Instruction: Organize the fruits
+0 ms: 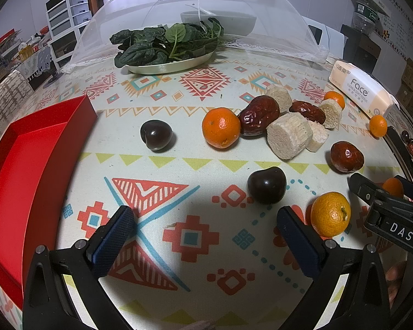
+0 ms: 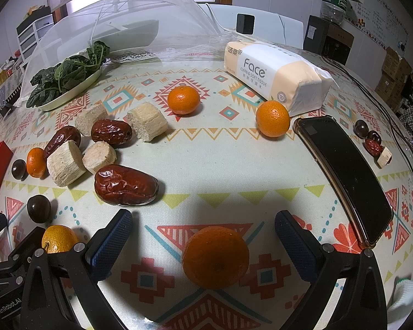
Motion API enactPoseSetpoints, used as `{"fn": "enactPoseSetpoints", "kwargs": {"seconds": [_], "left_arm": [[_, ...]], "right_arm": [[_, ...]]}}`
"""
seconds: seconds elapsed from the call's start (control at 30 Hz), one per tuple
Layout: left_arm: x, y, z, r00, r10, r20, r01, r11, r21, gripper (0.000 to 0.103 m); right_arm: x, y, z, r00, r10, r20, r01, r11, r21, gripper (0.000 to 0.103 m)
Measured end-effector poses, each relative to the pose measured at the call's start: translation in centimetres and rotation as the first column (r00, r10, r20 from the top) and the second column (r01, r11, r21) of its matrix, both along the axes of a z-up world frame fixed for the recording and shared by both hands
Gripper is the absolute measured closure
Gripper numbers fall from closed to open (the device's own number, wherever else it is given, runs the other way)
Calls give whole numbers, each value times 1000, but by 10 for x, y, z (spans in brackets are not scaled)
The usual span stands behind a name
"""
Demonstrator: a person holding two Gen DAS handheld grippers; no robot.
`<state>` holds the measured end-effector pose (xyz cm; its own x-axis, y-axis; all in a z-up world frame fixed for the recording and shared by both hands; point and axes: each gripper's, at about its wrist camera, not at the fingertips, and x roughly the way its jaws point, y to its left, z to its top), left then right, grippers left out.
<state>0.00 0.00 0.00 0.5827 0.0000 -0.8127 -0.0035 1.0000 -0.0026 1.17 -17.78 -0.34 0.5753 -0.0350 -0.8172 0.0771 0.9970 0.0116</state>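
Mandarin [image 2: 215, 257] lies on the tablecloth between the right gripper [image 2: 203, 236]'s spread, empty fingers; lower squarely, probably centred, then close gently. Left gripper [image 1: 206, 233] hovers, likewise unclenched and empty.

Oranges [image 2: 183, 100]: five. Pale cane chunks [image 2: 147, 121]: four large, one small; red dates [image 2: 126, 184]: three large, one small. Dark cherries [image 2: 38, 208]: two near, at least one far; one each of phone [image 2: 347, 181], red tray [image 1: 27, 165], tissue pack [image 2: 275, 74], plate of greens [image 1: 168, 67], mesh cover [image 1: 195, 8]
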Motion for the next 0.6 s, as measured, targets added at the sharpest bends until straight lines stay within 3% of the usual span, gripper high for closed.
{"fn": "enactPoseSetpoints", "kwargs": {"seconds": [0.3, 0.6], "left_arm": [[1, 1, 0, 1000, -2, -15, 2, 1000, 0, 0], [-15, 0, 0, 996, -84, -21, 84, 996, -1, 0]], "right_arm": [[0, 0, 0, 1000, 0, 0, 0, 1000, 0, 0], [0, -1, 1, 1000, 8, 0, -8, 1000, 1, 0]]}}
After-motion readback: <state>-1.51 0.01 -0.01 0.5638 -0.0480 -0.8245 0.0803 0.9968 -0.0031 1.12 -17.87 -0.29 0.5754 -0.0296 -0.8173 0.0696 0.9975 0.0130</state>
